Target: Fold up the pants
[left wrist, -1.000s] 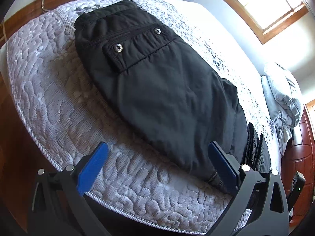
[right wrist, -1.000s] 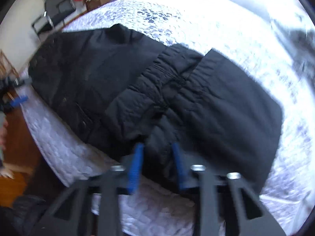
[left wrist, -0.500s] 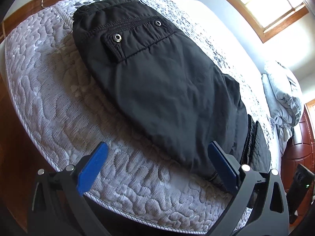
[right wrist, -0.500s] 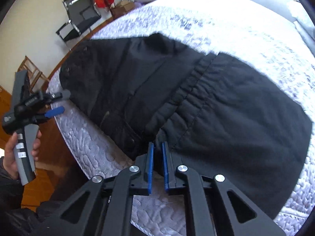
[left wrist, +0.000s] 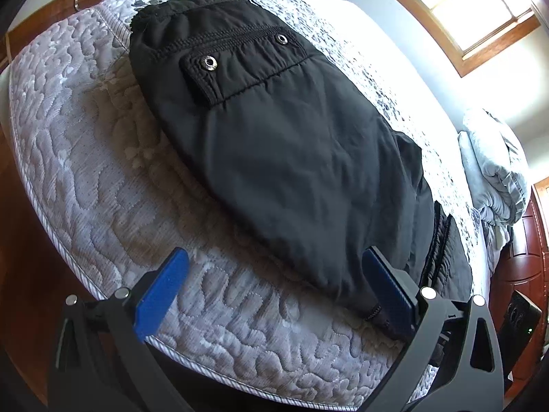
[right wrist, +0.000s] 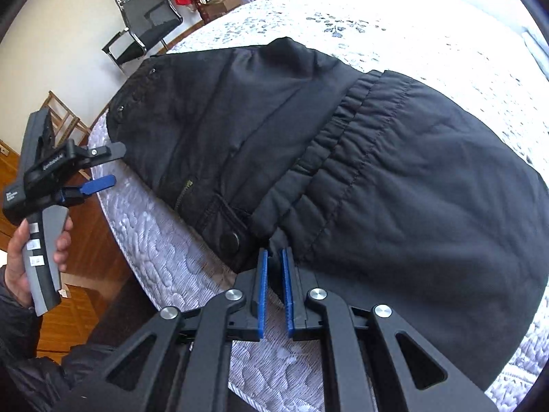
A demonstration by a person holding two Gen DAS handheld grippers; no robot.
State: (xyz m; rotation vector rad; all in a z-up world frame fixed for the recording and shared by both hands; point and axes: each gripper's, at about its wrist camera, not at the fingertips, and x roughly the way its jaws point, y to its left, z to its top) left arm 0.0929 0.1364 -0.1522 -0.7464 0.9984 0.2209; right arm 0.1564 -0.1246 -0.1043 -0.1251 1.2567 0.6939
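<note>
Black pants (left wrist: 291, 158) lie folded over on the quilted mattress (left wrist: 89, 158), with a snap-buttoned pocket flap towards the far end. My left gripper (left wrist: 274, 254) hovers open at the mattress's near edge, its right finger (left wrist: 387, 288) beside the pants' hem. In the right wrist view the pants (right wrist: 411, 185) show their gathered waistband (right wrist: 329, 158). My right gripper (right wrist: 273, 257) is shut, its blue tips pinching the fabric edge near a round button (right wrist: 229, 240). The left gripper (right wrist: 113, 166) also appears there, open, held in a hand (right wrist: 20, 261) off the mattress's side.
A rumpled grey blanket (left wrist: 494, 171) lies at the far right of the bed, under a window (left wrist: 463, 10). A black chair (right wrist: 144, 31) and a wooden chair (right wrist: 61, 116) stand on the wood floor (right wrist: 79, 295) beyond the mattress (right wrist: 164, 240).
My right gripper's jaws went from slightly apart to shut on the fabric edge by the waistband, and its view swung left. The left gripper stayed open and in place.
</note>
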